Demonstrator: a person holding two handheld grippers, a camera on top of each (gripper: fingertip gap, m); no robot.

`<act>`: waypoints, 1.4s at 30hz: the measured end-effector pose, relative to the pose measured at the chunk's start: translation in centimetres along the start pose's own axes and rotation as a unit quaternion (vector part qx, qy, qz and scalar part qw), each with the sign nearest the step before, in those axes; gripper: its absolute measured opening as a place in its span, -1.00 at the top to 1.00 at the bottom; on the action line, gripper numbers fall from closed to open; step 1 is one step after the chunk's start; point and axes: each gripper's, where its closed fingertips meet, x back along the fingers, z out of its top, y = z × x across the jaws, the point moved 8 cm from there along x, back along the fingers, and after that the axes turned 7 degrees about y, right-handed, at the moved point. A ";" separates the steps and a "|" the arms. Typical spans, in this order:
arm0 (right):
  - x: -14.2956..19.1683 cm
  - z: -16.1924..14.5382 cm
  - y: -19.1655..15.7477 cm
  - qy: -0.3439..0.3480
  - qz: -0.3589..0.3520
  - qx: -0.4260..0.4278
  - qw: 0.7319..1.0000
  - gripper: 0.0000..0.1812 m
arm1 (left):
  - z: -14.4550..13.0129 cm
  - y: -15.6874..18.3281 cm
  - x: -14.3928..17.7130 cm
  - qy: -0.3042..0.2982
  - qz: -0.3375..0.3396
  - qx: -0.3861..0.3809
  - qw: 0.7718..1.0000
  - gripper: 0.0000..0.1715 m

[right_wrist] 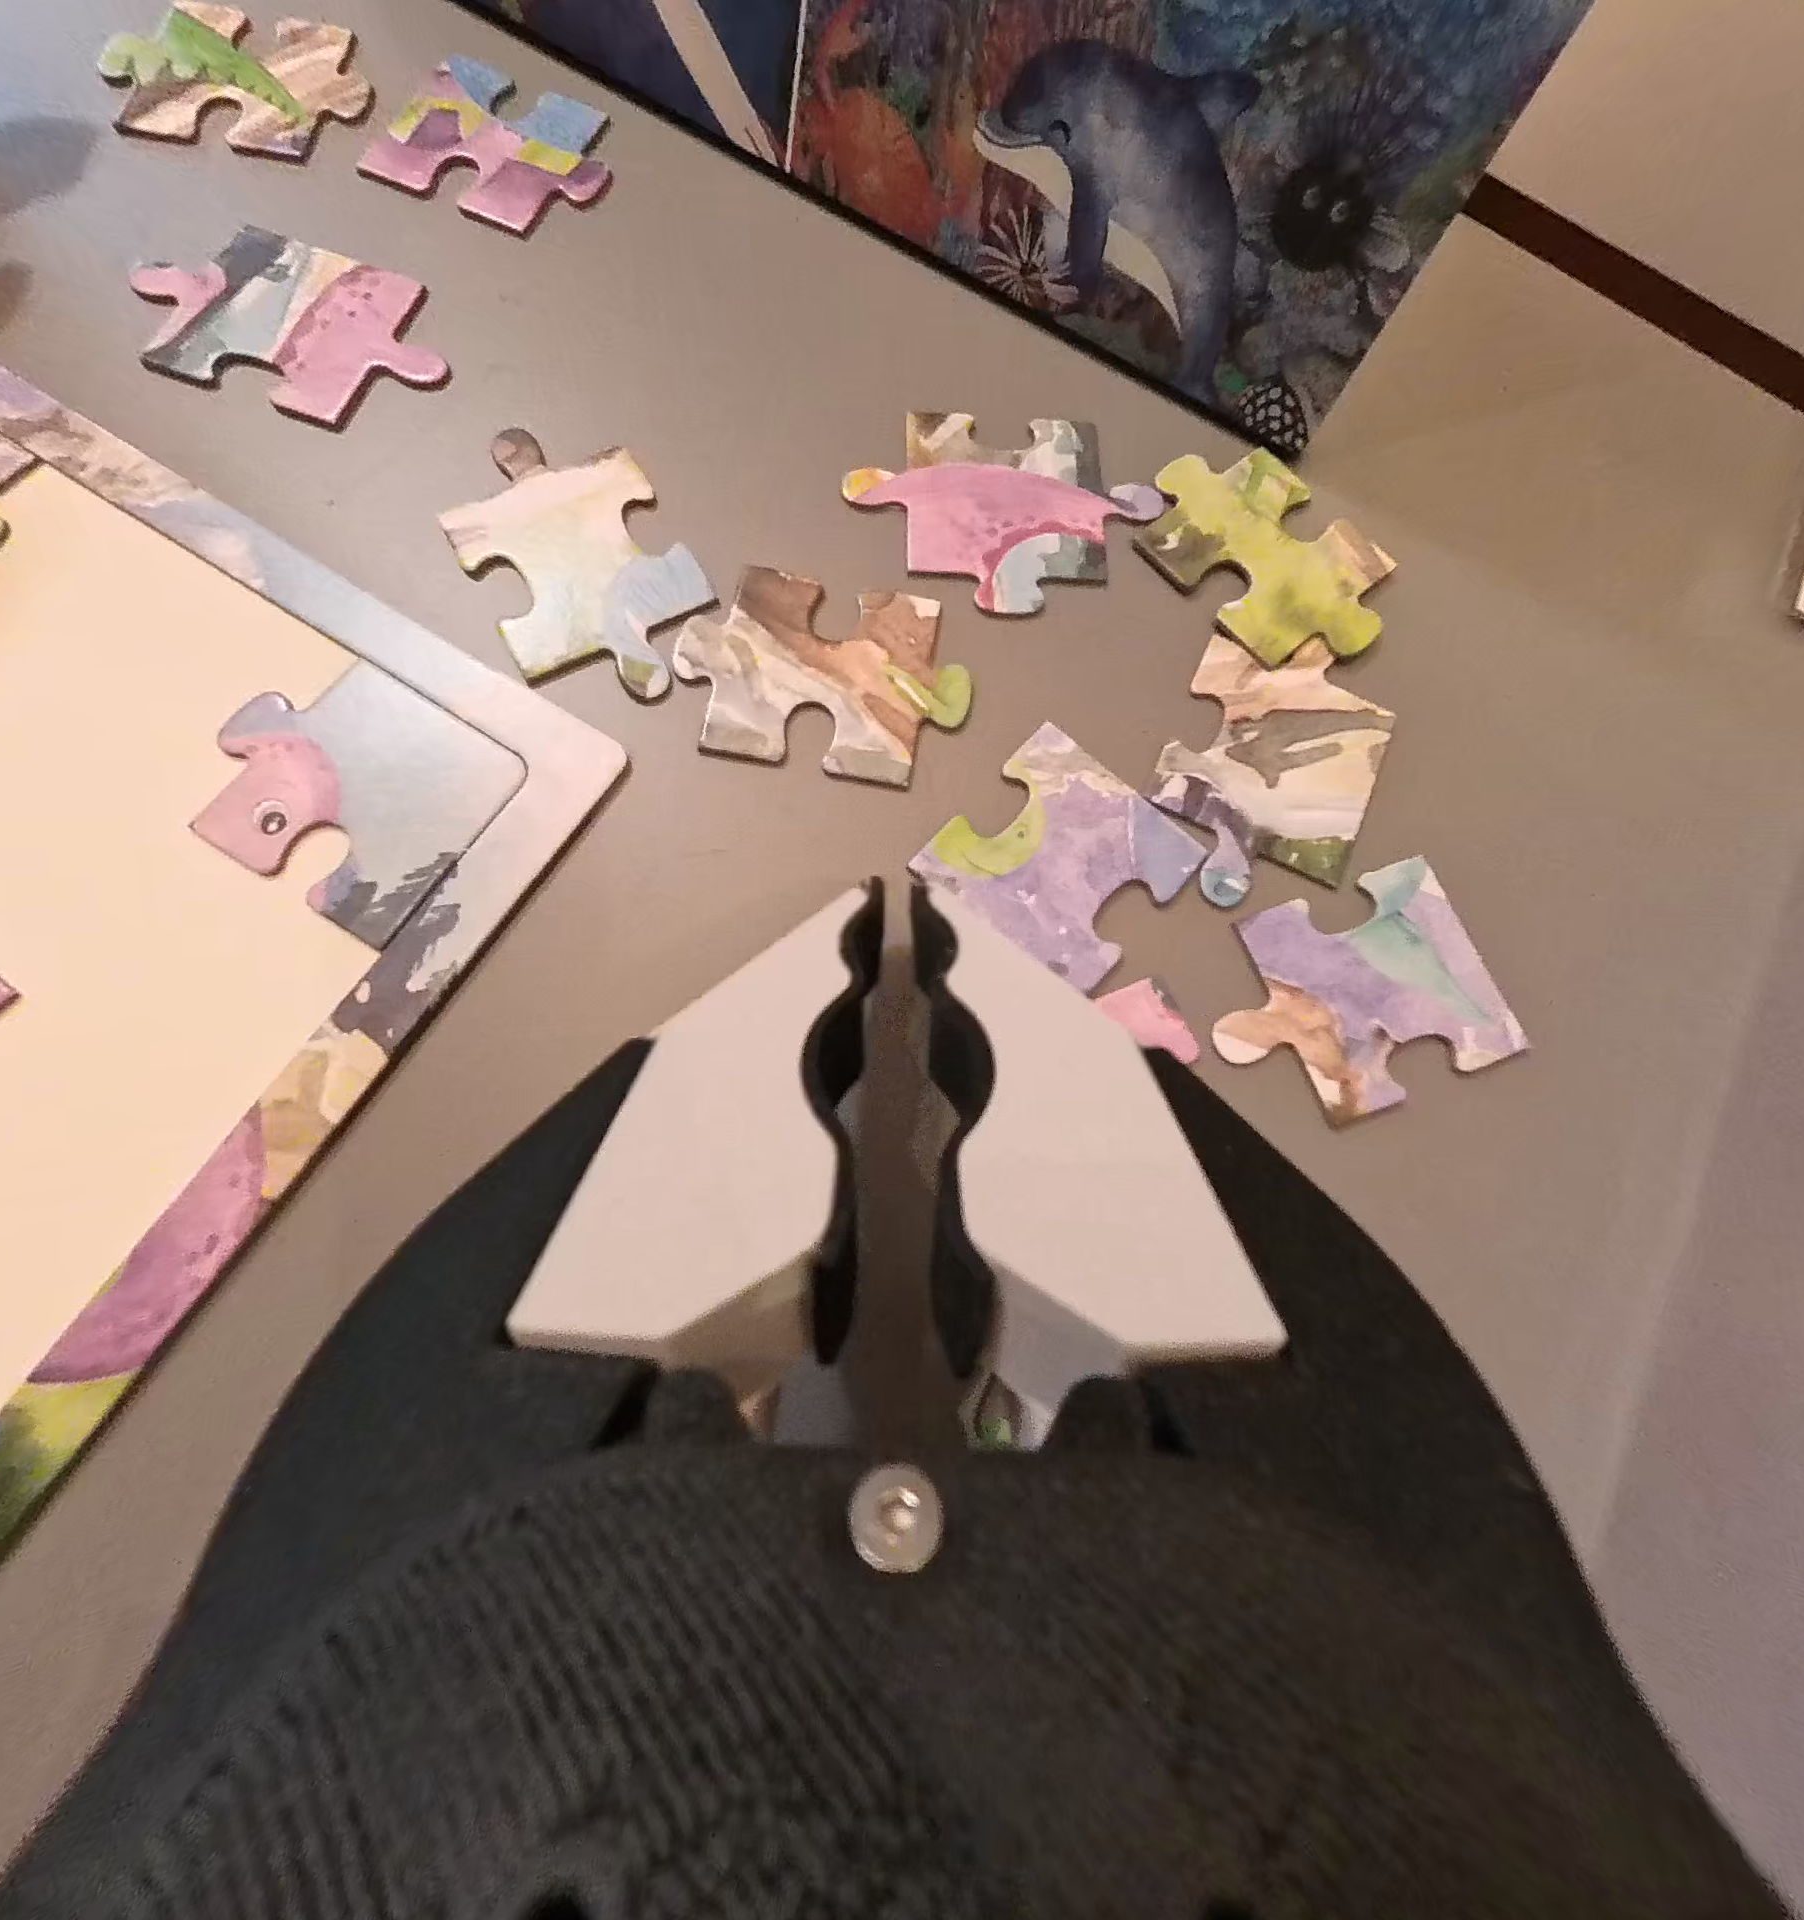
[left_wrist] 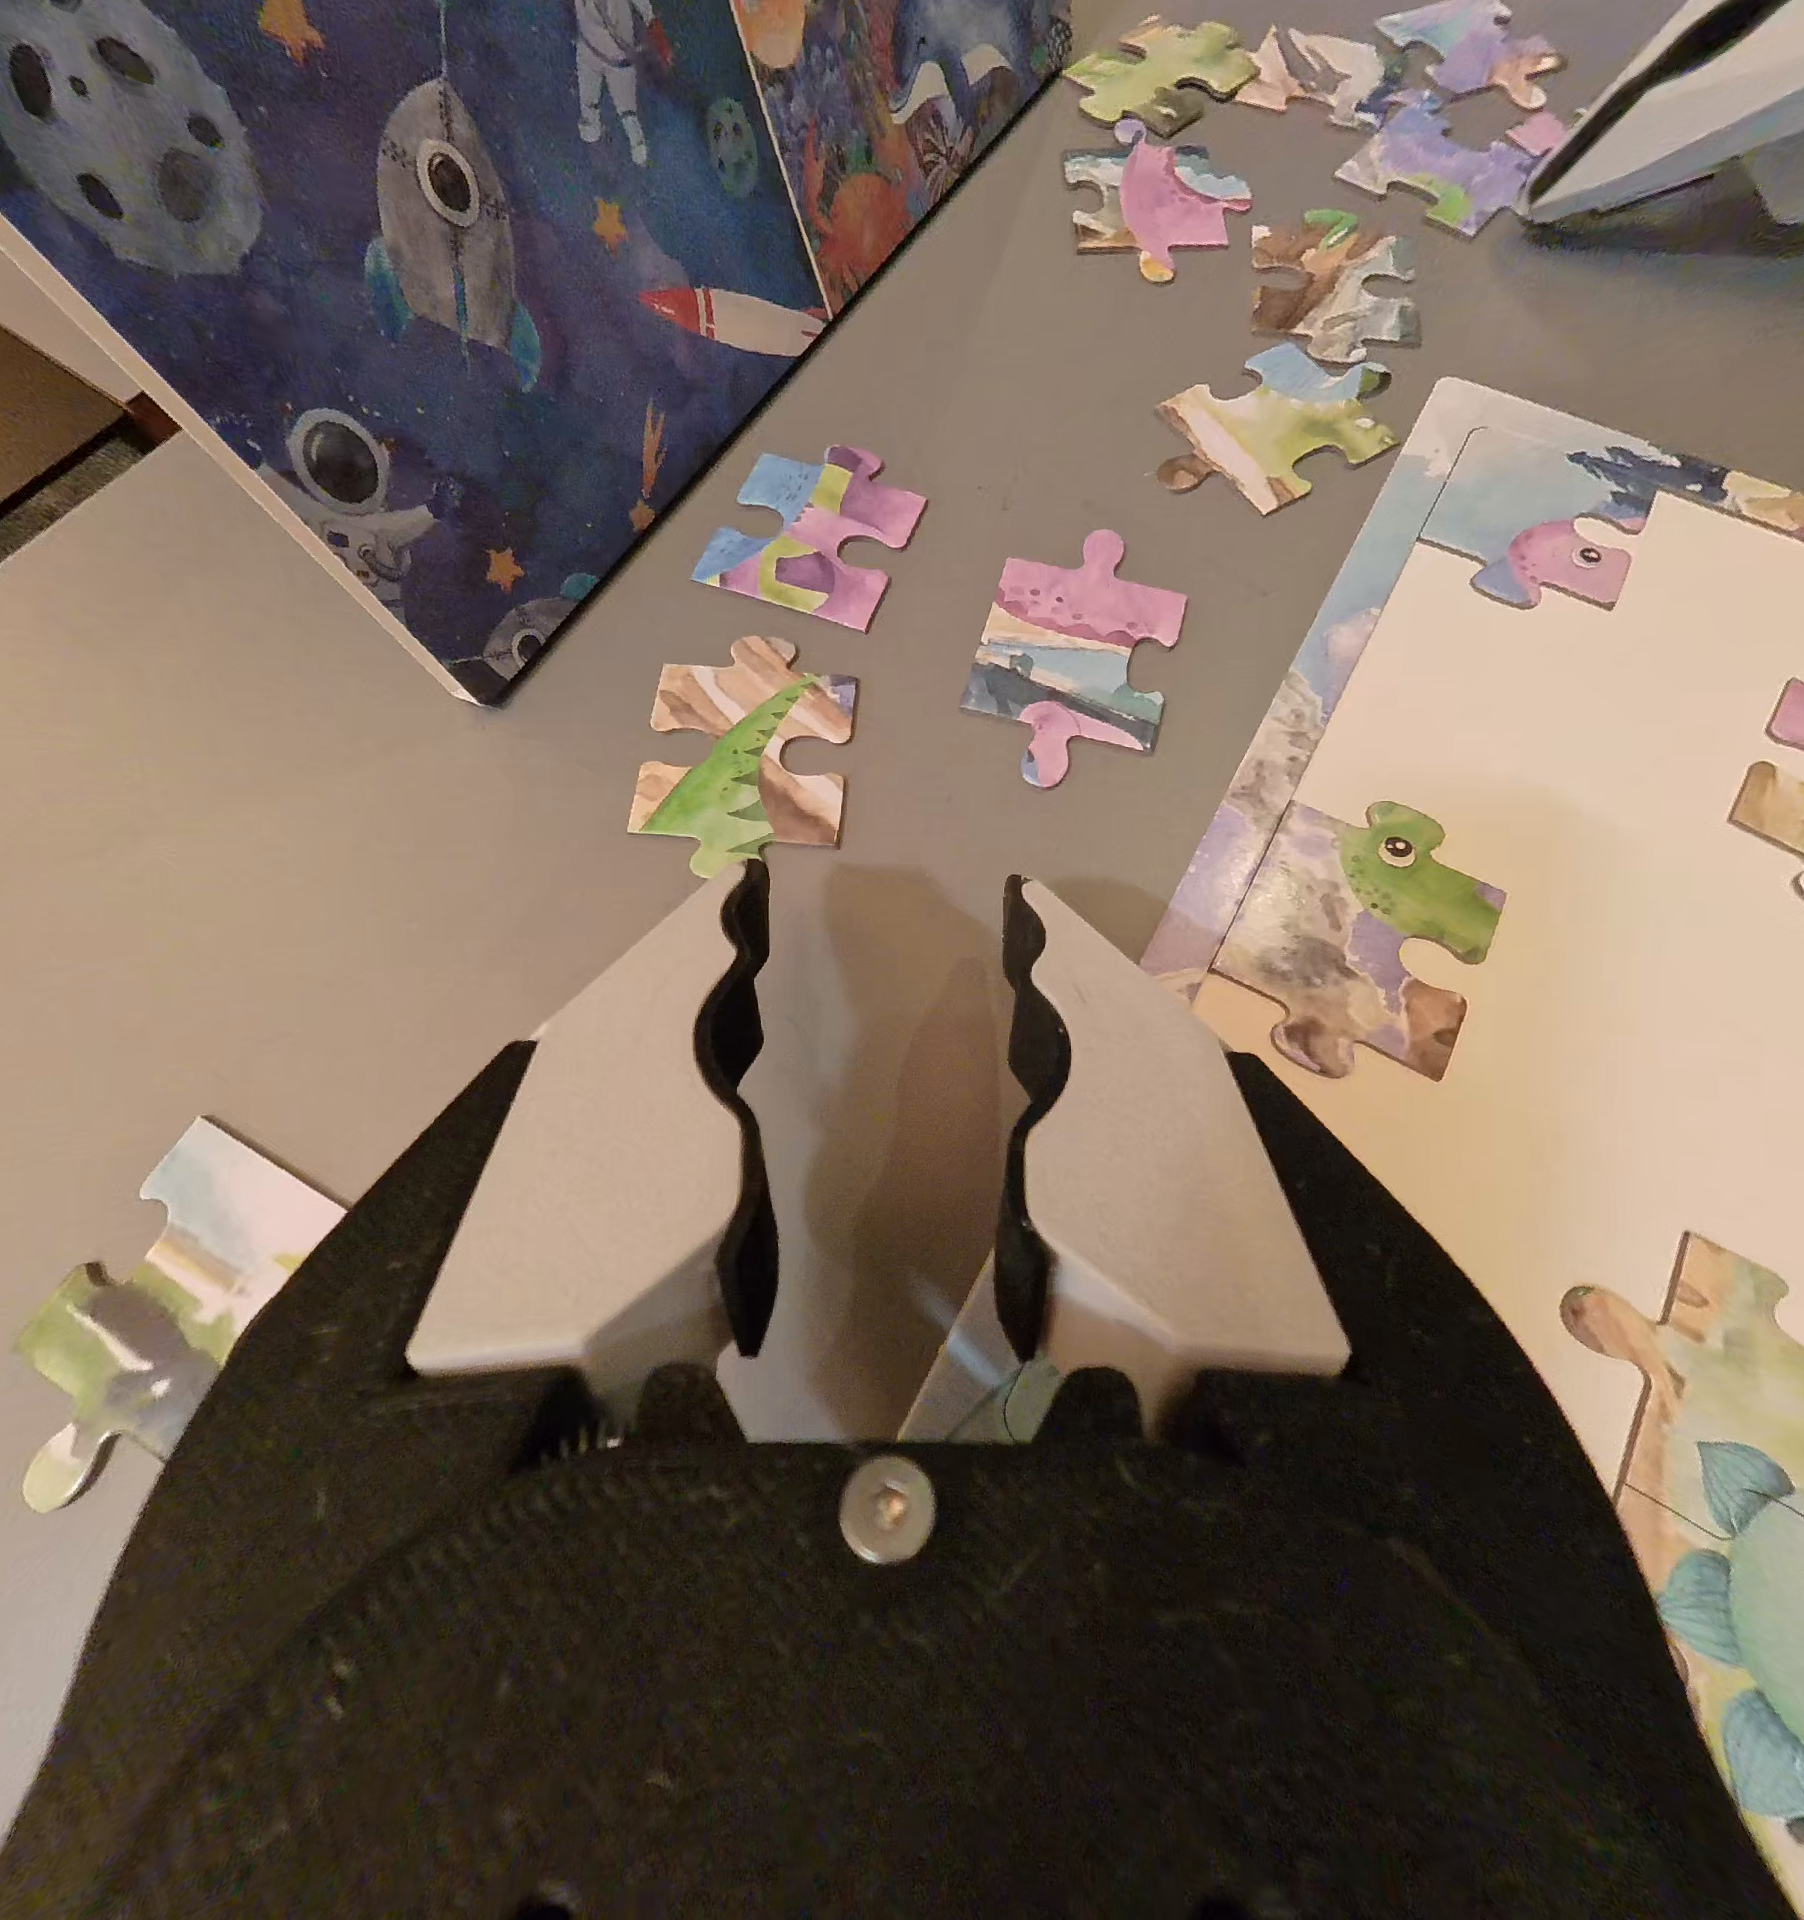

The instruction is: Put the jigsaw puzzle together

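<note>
The puzzle tray lies to the right of my left gripper, which is open and empty just above the grey table. A green dinosaur-head piece and a pink dinosaur-head piece sit in the tray. Loose pieces lie ahead: a green-and-brown one at the left fingertip, a pink-and-blue one, and a purple-and-yellow one. My right gripper is shut with nothing seen between its tips, beside a purple piece. The tray corner is to its left.
A box with space and sea pictures stands at the back, also in the right wrist view. Several loose pieces are scattered ahead of the right gripper, such as a green one. One piece lies by the left gripper's base. Tip to tip, the grippers are about 30 centimeters apart.
</note>
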 end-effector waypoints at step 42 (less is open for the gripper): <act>0.5 -0.8 -0.8 -0.029 0.070 0.009 0.997 0.75 | 0.0 0.2 -0.2 -0.008 -0.002 -0.008 1.000 0.50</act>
